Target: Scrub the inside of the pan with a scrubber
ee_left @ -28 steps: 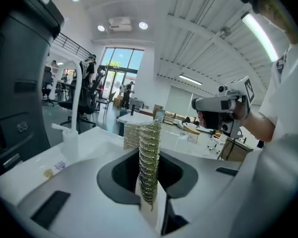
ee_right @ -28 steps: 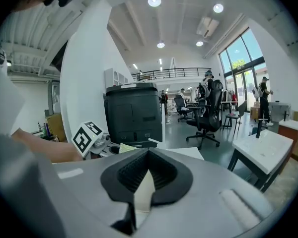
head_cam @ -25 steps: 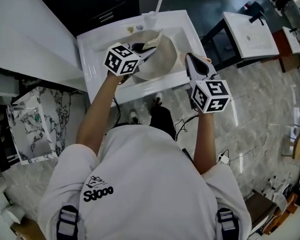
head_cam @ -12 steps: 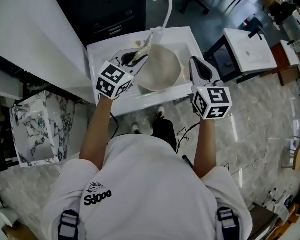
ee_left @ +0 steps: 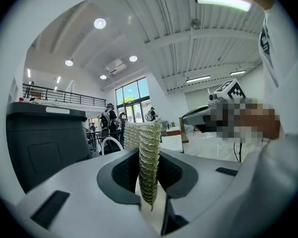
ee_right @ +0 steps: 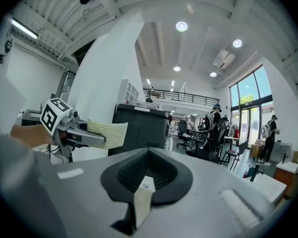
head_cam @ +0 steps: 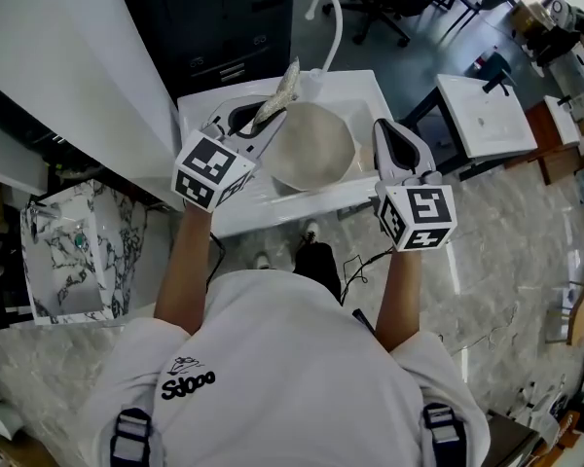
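The left gripper (ee_left: 149, 185) pinches the green scrubber (ee_left: 149, 157) upright between its jaws, raised just above the pan's (head_cam: 316, 146) far-left rim. The right gripper (ee_right: 147, 176), jaws pressed together on nothing, hovers beside the pan, which lies in the white sink (head_cam: 367, 90).

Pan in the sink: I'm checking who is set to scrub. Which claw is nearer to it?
Left. The left claw, shut on the scrubber, overlaps the pan's upper-left rim in the head view. The right claw sits apart, off its right side.

sink (head_cam: 273, 197) mostly under pan (head_cam: 316, 144), distant people (ee_left: 109, 118) tiny
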### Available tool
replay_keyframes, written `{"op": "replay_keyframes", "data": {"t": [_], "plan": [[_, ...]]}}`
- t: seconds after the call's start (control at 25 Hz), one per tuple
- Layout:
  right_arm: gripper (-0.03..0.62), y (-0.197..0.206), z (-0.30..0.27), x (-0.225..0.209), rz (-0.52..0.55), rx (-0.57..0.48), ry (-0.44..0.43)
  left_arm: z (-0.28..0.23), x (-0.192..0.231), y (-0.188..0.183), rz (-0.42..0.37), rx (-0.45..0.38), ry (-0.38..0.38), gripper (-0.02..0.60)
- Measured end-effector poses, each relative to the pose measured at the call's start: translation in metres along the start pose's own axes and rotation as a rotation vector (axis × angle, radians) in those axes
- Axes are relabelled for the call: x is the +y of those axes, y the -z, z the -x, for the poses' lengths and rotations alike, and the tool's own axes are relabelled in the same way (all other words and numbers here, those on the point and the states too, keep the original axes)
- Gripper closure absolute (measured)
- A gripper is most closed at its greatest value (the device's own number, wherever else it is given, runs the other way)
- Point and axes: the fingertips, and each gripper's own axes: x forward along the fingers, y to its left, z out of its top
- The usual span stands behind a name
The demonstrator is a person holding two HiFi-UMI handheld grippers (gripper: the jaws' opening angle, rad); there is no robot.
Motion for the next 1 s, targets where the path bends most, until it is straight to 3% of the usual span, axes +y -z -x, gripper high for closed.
{"op": "replay_keyframes", "data": {"t": [0.28, 0.64, 1.0], "plan": [[0.584, -0.019, 0.005, 0.007, 0.003, -0.023, -0.018, 0.011, 0.0, -0.018, -0.028, -0.024, -0.015, 0.515], [0.585, -0.013, 0.002, 0.006, 0.002, -0.005, -0.016, 0.013, -0.01, -0.033, -0.06, -0.024, 0.016, 0.514], [0.585, -0.009, 0.002, 0.005, 0.001, 0.003, -0.012, 0.006, -0.009, -0.022, -0.047, -0.003, 0.019, 0.514]]}}
